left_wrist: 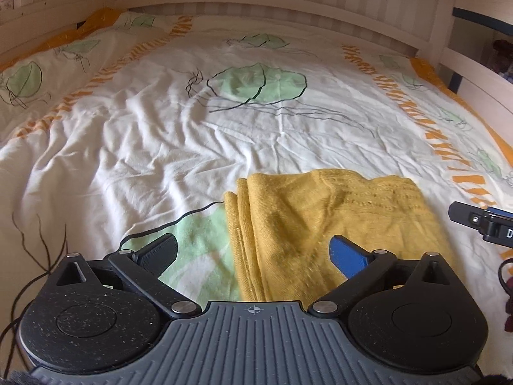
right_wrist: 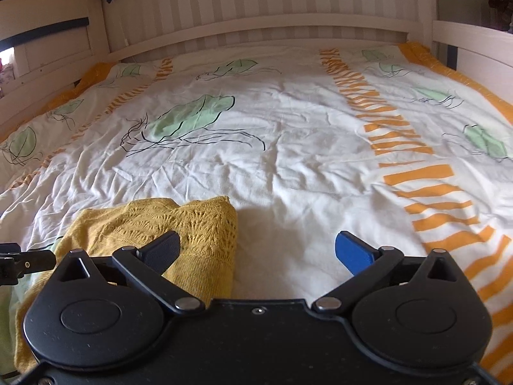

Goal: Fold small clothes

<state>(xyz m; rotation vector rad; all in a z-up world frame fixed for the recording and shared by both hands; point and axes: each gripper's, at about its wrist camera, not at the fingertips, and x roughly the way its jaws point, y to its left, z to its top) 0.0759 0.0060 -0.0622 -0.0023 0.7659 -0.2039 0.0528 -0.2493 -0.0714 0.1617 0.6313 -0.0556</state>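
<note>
A yellow knit garment [left_wrist: 307, 224] lies folded flat on the bed, near its front edge. My left gripper [left_wrist: 255, 252] is open and empty, hovering over the garment's left folded edge. The garment also shows in the right wrist view [right_wrist: 179, 234], at lower left, with its lacy hem on top. My right gripper [right_wrist: 258, 248] is open and empty over the garment's right edge and the bare cover beside it. Part of the right gripper [left_wrist: 481, 221] shows at the right edge of the left wrist view. Part of the left gripper [right_wrist: 22, 261] shows at the left edge of the right wrist view.
The bed cover [left_wrist: 224, 128] is white with green leaf prints and orange stripes, and it is wrinkled. A pale wooden bed rail [right_wrist: 256, 29] runs along the far side, with slatted frames at both ends.
</note>
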